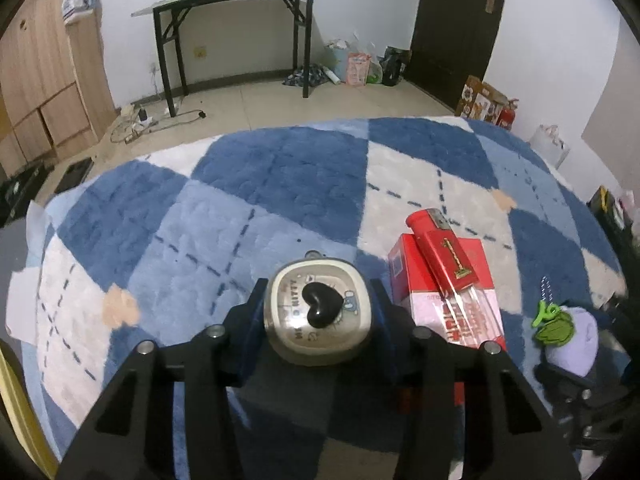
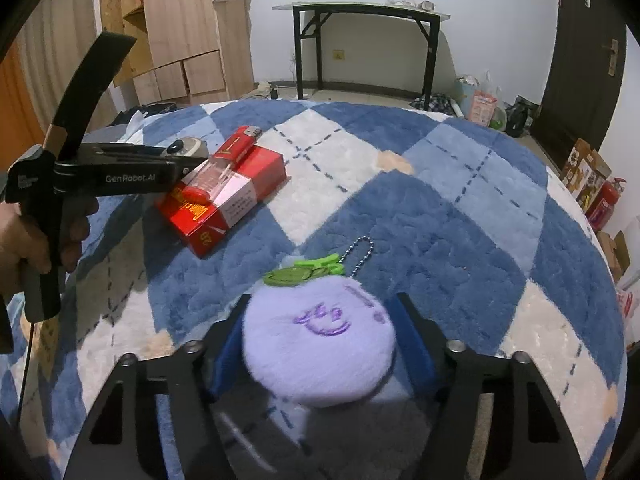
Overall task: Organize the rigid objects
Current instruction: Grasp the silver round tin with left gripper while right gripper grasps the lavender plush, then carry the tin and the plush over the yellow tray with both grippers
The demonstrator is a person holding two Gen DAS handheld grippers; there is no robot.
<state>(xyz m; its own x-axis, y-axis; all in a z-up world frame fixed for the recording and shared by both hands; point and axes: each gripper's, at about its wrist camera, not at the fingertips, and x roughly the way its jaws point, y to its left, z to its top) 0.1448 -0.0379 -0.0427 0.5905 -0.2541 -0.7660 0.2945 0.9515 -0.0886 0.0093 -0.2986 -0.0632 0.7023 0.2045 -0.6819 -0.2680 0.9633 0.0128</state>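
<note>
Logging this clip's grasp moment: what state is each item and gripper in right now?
Left gripper: jaws shut on the cream case.
Cream case: gripped, black heart facing up.
Right gripper: jaws shut on the purple plush.
Purple plush: gripped, chain trailing.
Red lighter: lying atop the red box.
Red box: flat on the rug.

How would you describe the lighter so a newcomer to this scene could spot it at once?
Start at the blue and white checked rug that covers the surface. On its left part in the right wrist view lies a red and white carton, and the red lighter lies on top of it. Its silver metal cap sets it apart; the neighbours are a purple plush and a round tin.
</note>
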